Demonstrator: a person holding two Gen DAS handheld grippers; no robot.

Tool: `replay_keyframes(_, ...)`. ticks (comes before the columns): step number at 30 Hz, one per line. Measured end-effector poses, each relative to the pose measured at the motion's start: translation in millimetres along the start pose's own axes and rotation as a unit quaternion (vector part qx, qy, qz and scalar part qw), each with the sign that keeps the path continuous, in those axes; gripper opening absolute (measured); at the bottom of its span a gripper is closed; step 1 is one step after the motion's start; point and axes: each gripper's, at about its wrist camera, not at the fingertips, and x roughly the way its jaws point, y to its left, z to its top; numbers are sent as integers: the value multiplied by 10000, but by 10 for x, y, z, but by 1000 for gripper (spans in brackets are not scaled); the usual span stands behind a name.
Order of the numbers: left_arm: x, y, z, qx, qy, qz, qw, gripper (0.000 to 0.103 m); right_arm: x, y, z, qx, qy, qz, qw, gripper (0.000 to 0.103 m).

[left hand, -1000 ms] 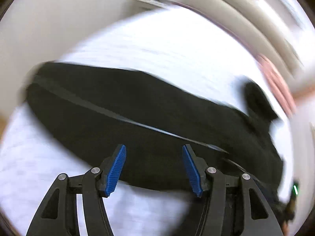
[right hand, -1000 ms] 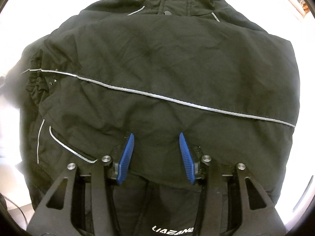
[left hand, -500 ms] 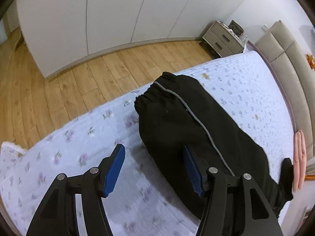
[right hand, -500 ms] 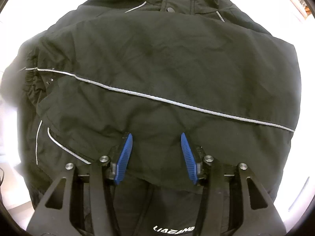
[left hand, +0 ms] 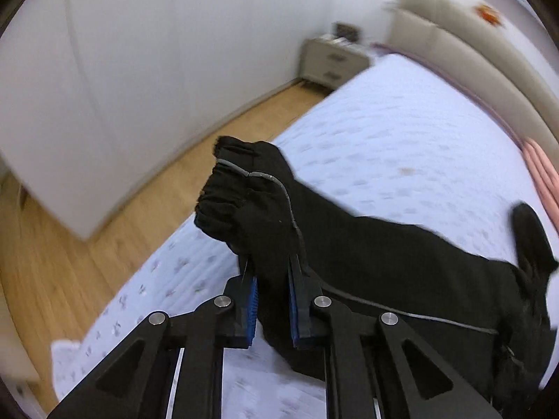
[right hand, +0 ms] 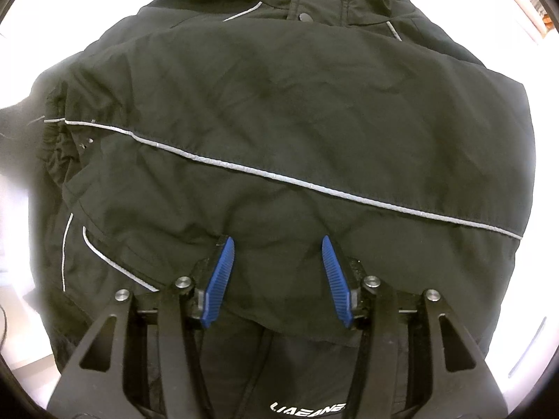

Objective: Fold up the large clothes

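Observation:
A black jacket (right hand: 279, 111) with thin grey piping lies spread on a bed, one sleeve folded across its chest. In the left wrist view its other sleeve (left hand: 349, 244) stretches out over the bedsheet, and the gathered cuff (left hand: 230, 192) stands lifted off the bed. My left gripper (left hand: 272, 279) is closing, its blue pads pressing the sleeve fabric just behind the cuff. My right gripper (right hand: 276, 248) points straight down over the folded sleeve's lower edge, jaws apart, with only flat fabric showing between the pads.
The bed (left hand: 401, 132) has a pale flowered sheet and a beige padded headboard (left hand: 471, 56). A pink folded item (left hand: 541, 174) lies near the headboard. Wooden floor (left hand: 87, 244), white wardrobe doors (left hand: 122, 70) and a small nightstand (left hand: 332, 59) lie beyond the bed's edge.
My left gripper swung out to the sleeve's end, closed on the fabric behind the cuff and raised it off the sheet. The right gripper stayed over the jacket.

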Motion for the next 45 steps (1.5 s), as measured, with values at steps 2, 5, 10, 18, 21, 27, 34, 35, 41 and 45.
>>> replay_keyframes(2,-271,-324,-36,388,-225,-173,9988,14,4,-15,6,25,-9,43,10000,51)
replay_keyframes(5,-646,-922,-193,1089,-391,-704,9908,14,-41,-62,10,107,-110,178,9997,50)
replay_keyframes(10,-930,-1905,-663,2058,-344,-1550,9656,13,-170,-87,9,133,-305,407,9986,50)
replay_keyframes(18,-423,-2925,-1677,3003,284,-1750,9372,14,-337,-72,22,56,-634,759,9951,50)
replay_keyframes(21,-318,-2948,-1777,3057,368,-1686,9363,22,-382,-34,56,-4,-736,942,9928,50)
replay_keyframes(27,-481,-2906,-1794,3031,792,-2341,9204,66,-444,273,206,-130,-841,1455,9857,51)
replay_keyframes(34,-757,-2528,-1586,2691,799,-2303,9318,66,-514,773,436,-237,-942,2226,9700,68)
replay_keyframes(35,-793,-2431,-1518,2592,739,-2241,9366,66,-469,824,478,-230,-915,2301,9686,69)
replay_keyframes(41,-818,-1980,-1171,2188,528,-1749,9585,66,-125,922,653,158,-489,2751,9600,67)
replay_keyframes(45,-854,-1818,-963,1986,376,-1523,9674,66,-113,1020,677,108,-417,2987,9534,33)
